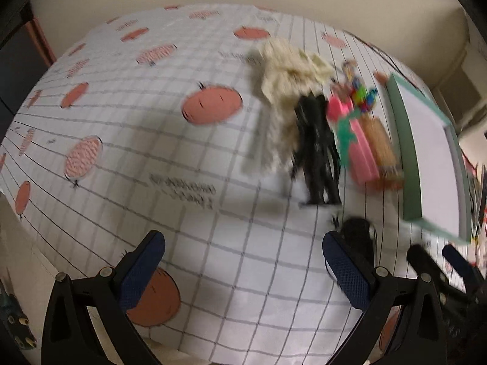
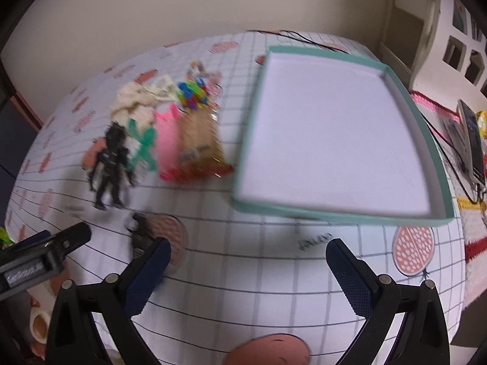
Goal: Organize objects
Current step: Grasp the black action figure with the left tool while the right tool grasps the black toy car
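A shallow teal box (image 2: 334, 130) with a white inside lies on the gridded tablecloth; the left wrist view shows this box (image 1: 432, 152) at its right. Left of it sits a cluster: a black figure (image 2: 111, 164), a green figure (image 2: 143, 146), a pink piece (image 2: 166, 143), a tan packet (image 2: 199, 140), colourful small pieces (image 2: 194, 91) and a cream cloth (image 2: 137, 100). A small black object (image 2: 138, 234) lies nearer. My right gripper (image 2: 246, 273) is open and empty in front of the box. My left gripper (image 1: 243, 270) is open and empty, before the black figure (image 1: 316, 152).
The tablecloth (image 1: 152, 121) has pink round prints and covers a wide area to the left. Black cables (image 2: 304, 38) run along the far edge. A phone-like device (image 2: 471, 140) lies on a pink mat at the right. A white shelf unit (image 2: 426, 21) stands behind.
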The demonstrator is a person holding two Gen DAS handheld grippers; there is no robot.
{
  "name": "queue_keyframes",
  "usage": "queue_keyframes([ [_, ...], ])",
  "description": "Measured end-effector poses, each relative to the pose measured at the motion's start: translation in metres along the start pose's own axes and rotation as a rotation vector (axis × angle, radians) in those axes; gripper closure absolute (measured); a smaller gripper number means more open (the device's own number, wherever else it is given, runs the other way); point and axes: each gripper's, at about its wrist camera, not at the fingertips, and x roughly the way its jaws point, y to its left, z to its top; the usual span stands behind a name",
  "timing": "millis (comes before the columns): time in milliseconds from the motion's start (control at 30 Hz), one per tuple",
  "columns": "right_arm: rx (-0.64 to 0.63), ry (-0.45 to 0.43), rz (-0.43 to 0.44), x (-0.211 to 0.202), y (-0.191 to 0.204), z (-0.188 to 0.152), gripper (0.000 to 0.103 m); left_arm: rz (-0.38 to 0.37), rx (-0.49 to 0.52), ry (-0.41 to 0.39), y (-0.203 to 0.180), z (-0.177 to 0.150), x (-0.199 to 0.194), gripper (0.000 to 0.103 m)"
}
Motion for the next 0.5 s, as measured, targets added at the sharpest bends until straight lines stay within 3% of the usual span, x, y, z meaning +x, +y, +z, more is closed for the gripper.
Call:
queue_keyframes([
  [167,-0.025,0.004,0.036,0.001,0.028,0.002,0.0,-0.023,-0.012,-0.038,0.009,0.016,-0.003,0.0],
  [267,-0.032,0.029,0.05,0.007,0.032,0.005,0.0,-0.023,0.016,-0.064,-0.008,0.021,-0.01,0.0],
  [500,-0.065,0.065,0.07,0.017,0.048,0.001,0.005,-0.084,-0.009,0.004,-0.011,0.025,-0.004,0.007],
])
